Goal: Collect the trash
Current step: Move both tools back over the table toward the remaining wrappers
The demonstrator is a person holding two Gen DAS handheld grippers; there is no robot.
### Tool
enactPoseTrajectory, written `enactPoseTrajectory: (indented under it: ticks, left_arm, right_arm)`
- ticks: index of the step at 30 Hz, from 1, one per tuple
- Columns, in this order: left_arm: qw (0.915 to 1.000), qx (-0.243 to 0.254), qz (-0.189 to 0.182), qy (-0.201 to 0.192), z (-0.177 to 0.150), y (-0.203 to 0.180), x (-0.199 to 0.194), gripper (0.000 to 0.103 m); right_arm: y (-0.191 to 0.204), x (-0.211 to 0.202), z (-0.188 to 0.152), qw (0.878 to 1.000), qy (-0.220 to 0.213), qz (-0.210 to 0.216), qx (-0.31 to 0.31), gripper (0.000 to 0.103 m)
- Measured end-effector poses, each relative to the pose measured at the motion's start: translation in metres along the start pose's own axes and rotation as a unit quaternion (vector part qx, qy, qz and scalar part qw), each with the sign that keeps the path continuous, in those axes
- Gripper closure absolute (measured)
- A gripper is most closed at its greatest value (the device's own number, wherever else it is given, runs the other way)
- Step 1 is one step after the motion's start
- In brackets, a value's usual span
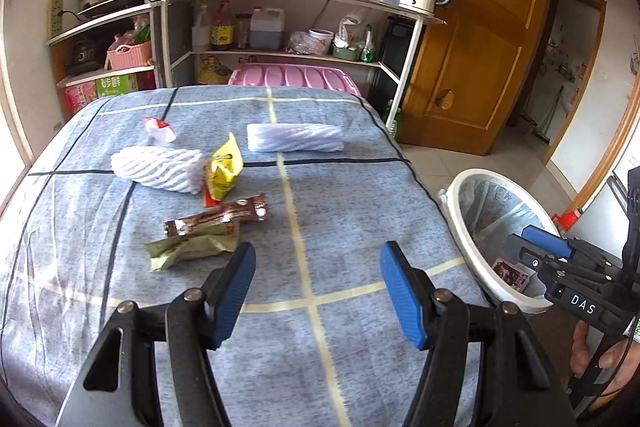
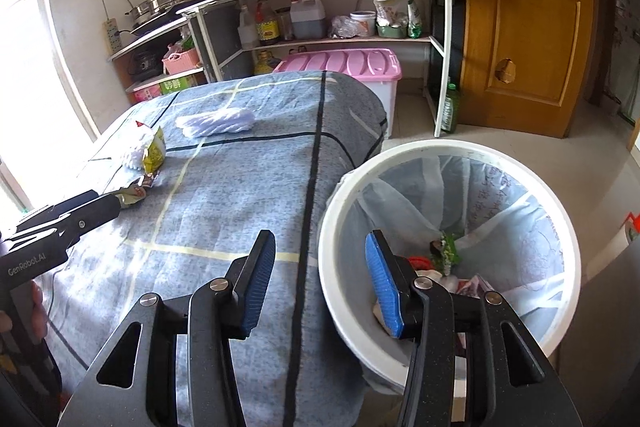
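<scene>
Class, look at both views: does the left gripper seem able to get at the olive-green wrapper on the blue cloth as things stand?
Probably yes. The left gripper is open and empty, and the olive-green wrapper lies flat just ahead of its left finger, with nothing in between but bare blue cloth. The brown wrapper overlaps its far edge.

The blue cloth (image 1: pixel 340 211) over the table looks matt and woven. The wrappers (image 1: pixel 212 223) shine like glossy foil, and the foam sleeves (image 1: pixel 160 169) are ribbed. The bin (image 2: pixel 344 227) is smooth white plastic, lined with thin film.
</scene>
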State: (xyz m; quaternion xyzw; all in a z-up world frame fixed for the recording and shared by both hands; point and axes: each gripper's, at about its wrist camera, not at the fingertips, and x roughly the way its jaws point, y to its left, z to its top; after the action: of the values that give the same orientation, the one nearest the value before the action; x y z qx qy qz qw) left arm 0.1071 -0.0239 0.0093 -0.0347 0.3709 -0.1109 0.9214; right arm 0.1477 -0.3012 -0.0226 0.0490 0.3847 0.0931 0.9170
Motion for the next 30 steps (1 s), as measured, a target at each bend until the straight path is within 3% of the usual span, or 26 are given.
enactPoseTrajectory:
  ticks: [6,18,30]
  left_arm:
    - [0.9989,-0.032,0.035,-0.003,-0.004,0.043,-0.007,0.036]
    - [0.996,-0.058,0.068,-0.003,-0.006,0.102,-0.013,0.036]
    - [0.9958,-0.069,0.058,0.015,-0.009,0.129,-0.003,0.034]
  right_arm:
    - [0.031,0.014,0.006,0.999,0.004,0.024,-0.029,0.055]
    - [0.091,0.044,0.016,0.995,0.022,0.069,-0.073,0.055]
    - [0.133,0.082,0.028,0.989,0.043,0.093,-0.104,0.055]
